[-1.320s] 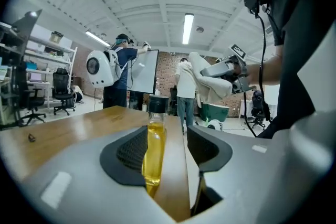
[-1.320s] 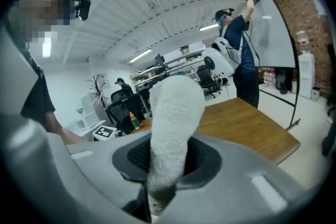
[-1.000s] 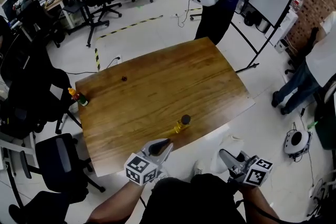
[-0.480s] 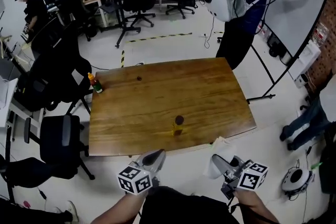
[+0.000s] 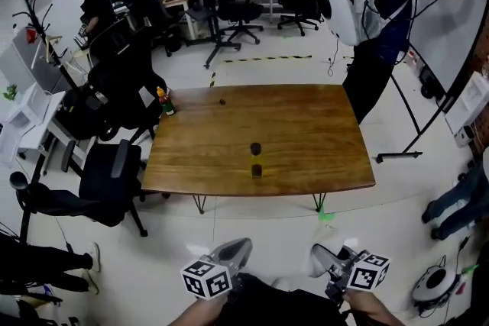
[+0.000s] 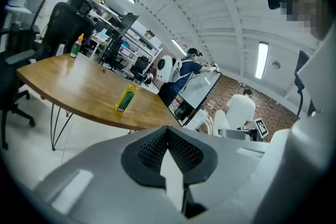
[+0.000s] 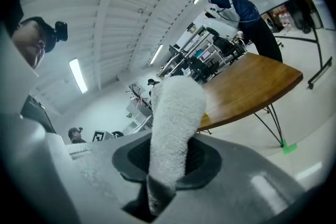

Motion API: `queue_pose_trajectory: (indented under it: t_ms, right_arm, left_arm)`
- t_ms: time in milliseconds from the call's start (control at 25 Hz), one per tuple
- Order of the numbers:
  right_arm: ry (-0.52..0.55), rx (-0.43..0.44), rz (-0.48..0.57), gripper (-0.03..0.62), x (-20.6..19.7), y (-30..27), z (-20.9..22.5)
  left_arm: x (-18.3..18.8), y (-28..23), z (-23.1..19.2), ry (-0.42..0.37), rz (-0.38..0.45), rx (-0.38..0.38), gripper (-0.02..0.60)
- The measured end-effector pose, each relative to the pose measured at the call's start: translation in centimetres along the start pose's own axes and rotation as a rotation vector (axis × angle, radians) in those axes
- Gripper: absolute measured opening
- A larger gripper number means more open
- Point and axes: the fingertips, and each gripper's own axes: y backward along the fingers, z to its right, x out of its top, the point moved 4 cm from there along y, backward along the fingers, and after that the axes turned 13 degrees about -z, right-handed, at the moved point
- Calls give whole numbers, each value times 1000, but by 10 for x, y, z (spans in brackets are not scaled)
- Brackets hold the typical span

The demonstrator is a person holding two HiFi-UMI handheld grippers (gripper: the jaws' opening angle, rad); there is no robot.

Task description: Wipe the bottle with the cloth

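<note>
Across floor from the bottle, left tongs closed, right tongs pinching cloth.

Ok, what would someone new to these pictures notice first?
The big wooden table in the room's middle, with a yellow bottle standing near its near edge. Closer in, the right tool is clamped on a fluffy white cloth, while the left tool is shut and empty.

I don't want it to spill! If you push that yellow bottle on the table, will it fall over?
Probably, if pushed high: the yellow bottle stands tall and narrow on the wooden table. Looks full, so perhaps heavy enough to resist nudges.
</note>
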Motion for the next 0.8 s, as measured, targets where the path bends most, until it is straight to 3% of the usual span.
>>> queue_pose_trajectory:
  t_ms: [160, 440, 600, 800]
  right_arm:
    - [103, -58, -70, 72, -21, 11, -13]
    - [16, -14, -23, 71, -17, 16, -21]
    - [86, -39, -52, 71, -21, 12, -39]
    - [157, -54, -7, 71, -13, 5, -55]
  left_arm:
    - [-28, 20, 15, -18, -8, 33, 12]
    - [-17, 38, 20, -57, -12, 27, 12]
    - [-19, 48, 21, -96, -44, 24, 12]
    - [-12, 54, 14, -115, -44, 7, 12]
